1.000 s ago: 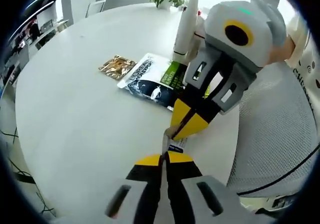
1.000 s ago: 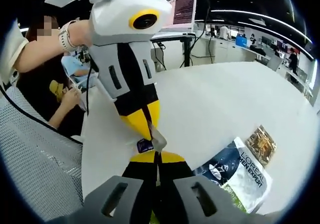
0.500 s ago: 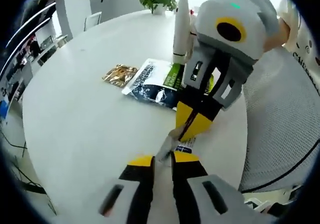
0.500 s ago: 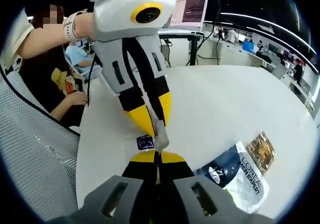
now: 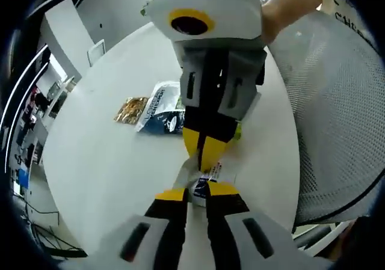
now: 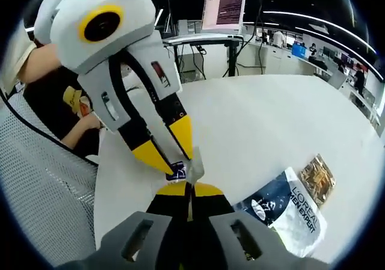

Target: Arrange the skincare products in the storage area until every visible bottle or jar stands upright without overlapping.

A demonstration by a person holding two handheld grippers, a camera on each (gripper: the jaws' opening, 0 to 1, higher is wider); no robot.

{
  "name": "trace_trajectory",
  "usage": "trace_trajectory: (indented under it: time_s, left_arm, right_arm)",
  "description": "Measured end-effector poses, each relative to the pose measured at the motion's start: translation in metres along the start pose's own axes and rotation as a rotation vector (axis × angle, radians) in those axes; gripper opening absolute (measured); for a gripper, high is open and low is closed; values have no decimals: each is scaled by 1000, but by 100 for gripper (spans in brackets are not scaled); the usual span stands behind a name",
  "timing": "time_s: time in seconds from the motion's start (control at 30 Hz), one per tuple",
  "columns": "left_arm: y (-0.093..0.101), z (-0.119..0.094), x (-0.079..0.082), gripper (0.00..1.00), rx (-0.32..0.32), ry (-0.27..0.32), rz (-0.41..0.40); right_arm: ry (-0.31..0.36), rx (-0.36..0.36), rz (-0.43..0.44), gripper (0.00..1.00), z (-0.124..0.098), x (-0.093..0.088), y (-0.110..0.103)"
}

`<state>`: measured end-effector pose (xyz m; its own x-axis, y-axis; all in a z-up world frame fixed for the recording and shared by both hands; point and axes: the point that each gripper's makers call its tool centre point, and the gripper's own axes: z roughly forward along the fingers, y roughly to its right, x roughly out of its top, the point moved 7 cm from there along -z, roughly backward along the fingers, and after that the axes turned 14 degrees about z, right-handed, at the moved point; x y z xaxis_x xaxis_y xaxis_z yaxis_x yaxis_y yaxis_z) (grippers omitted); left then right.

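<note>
Parted since a second ago, left hand-held gripper straddles the small sachet that right hand-held gripper pinches.

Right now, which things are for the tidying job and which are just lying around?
For the job: small sachet, pinched in the right gripper; left gripper, open beside it; L'Oreal pouch; gold sachet.
Just lying about: monitor; mesh chair.
</note>
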<state>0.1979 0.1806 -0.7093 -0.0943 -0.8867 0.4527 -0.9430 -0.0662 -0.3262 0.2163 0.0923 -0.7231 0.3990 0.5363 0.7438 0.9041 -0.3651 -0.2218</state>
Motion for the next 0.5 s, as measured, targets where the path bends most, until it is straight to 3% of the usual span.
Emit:
trace_trajectory:
  time_s: [0.33,0.4,0.47,0.5]
  left_arm:
    - [4,-2,-5,0,9,5,-15]
    - [4,-2,-5,0,6,4,-20]
    - [4,-1,-4,0,6,0,-21]
    - [4,-2,-3,0,6,-2,-32]
  right_arm:
    - [18,-41,-48,12,-3,3,4]
    - [36,-89,-86,15,-6,5,8]
    - [94,-93,-86,14,-11,12,6]
    - [93,-88,-80,14,-12,12,6]
